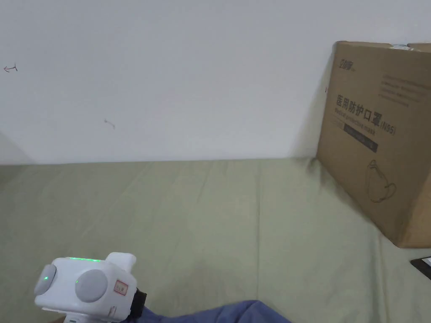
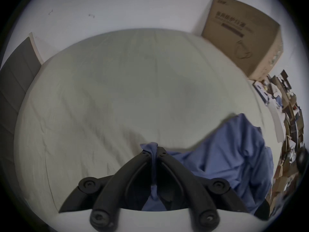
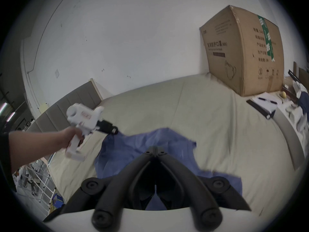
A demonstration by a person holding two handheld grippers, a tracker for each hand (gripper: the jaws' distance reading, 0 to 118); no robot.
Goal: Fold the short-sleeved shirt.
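**Blue shirt held up over the bed, fold not yet begun**

Pale green bedsheet covers the surface in the head view, with a white wall behind and a cardboard box at the right. At the bottom edge, the white body of the left gripper meets a small part of the blue shirt.

From the left gripper view, its 2 jaws are closed together on a bunched edge of the shirt, and cloth pokes out past the tips. The rest hangs and trails to the right over the sheet.

From the right gripper view, the right gripper has its tips together. Shirt cloth lies under them, but I cannot tell if any is pinched. A hand holds the other gripper at the left.

I judge the shirt light, soft and limp. It will sag and crease, so take it at the shoulder seams or hem corners.
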